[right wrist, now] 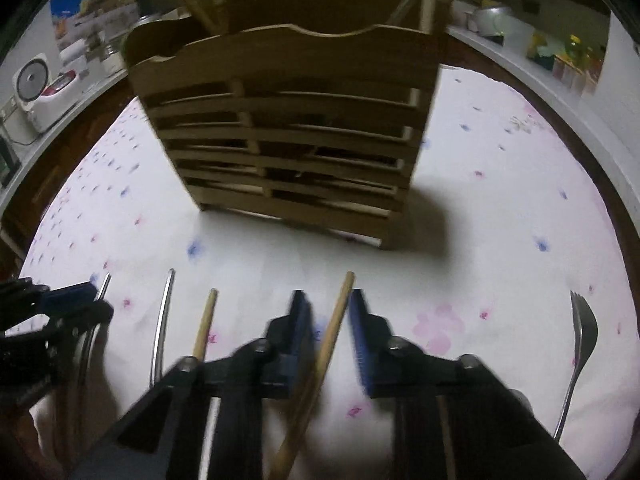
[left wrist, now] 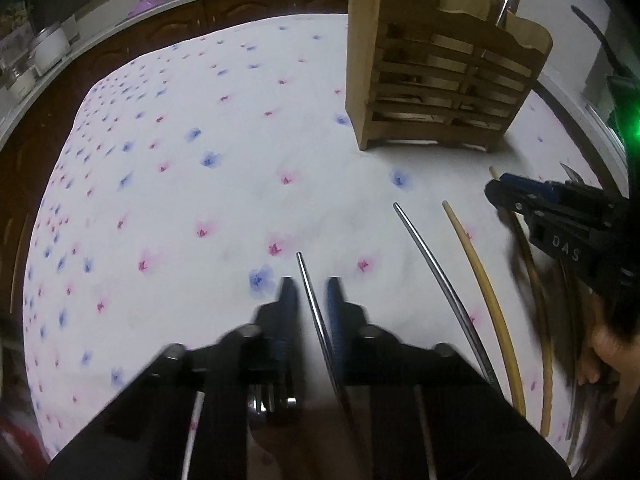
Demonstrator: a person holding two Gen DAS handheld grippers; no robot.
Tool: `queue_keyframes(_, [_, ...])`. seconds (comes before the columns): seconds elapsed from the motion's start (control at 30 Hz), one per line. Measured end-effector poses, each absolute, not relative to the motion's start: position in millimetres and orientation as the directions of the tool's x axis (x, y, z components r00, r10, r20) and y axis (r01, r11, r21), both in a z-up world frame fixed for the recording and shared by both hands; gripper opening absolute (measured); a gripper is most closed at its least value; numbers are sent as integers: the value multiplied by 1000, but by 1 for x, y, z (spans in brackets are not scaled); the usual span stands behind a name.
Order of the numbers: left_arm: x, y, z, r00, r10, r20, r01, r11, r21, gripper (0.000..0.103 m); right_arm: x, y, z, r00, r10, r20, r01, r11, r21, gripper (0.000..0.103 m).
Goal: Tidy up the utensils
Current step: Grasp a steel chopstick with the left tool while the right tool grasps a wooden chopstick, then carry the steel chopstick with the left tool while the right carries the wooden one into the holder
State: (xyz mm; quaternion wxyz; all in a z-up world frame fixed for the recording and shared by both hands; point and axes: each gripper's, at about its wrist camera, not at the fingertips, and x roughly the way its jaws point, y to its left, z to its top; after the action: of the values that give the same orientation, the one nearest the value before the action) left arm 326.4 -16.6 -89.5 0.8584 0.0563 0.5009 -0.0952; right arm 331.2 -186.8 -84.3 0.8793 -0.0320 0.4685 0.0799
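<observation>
Now both grippers are pointing steeply down at the white tablecloth with pink and blue flower print (left wrist: 180,208). Left gripper (left wrist: 312,292) is clenching a thin silver metal chopstick (left wrist: 310,300) running between its blue pads, tip sticking out ahead of the fingertips. Right gripper (right wrist: 328,306) is clamping a light wooden chopstick (right wrist: 334,328) the same way, stick tilted slightly right at its far end. Slatted wooden utensil holder (right wrist: 288,136) is standing upright on the cloth beyond both tools, well apart from them, with a couple of sticks already poking out its top. Between the grippers a second silver chopstick (left wrist: 432,260) and a pale yellow chopstick (left wrist: 476,268) are lying loose on the cloth. Silver metal fork (right wrist: 580,344) is lying right of the right gripper. Fingers of a hand (left wrist: 604,348) are showing under the right gripper.
</observation>
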Motion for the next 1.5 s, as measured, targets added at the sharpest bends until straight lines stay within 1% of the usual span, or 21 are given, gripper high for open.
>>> queue_keyframes(0.03, [327,-16,-89,480,-110,-870,219,976,-3,6,330,-186,-84,549,113,-828,-173,985,20,9])
queue_keyframes(0.13, [329,-14,-89,484,-124,-866,212,977,-22,5,328,-190,-83,548,137,-825,-167,985,52,6])
queue_keyframes(0.23, [328,-10,-85,487,-159,-859,196,978,-70,4,328,-199,-80,544,182,-819,-153,981,117,5])
queue_keyframes(0.37, [320,-3,-71,513,-206,-834,188,974,-125,4,319,-215,-65,551,273,-789,-152,962,226,5])
queue_keyframes(0.6, [294,2,-27,576,-295,-762,214,954,-208,4,289,-229,-23,605,352,-714,-189,935,301,5])
queue_keyframes(0.8, [266,7,8,628,-338,-701,236,941,-242,4,274,-226,14,649,384,-657,-224,921,318,5])
queue_keyframes(1.1, [231,14,45,690,-366,-625,266,931,-251,4,237,-232,59,719,403,-566,-263,912,316,5])
queue_keyframes(1.27, [213,20,62,730,-393,-559,286,919,-272,4,222,-241,80,765,389,-513,-263,916,302,5])
queue_keyframes(1.5, [204,23,77,775,-390,-496,287,918,-274,4,213,-250,98,806,368,-463,-253,922,293,5])
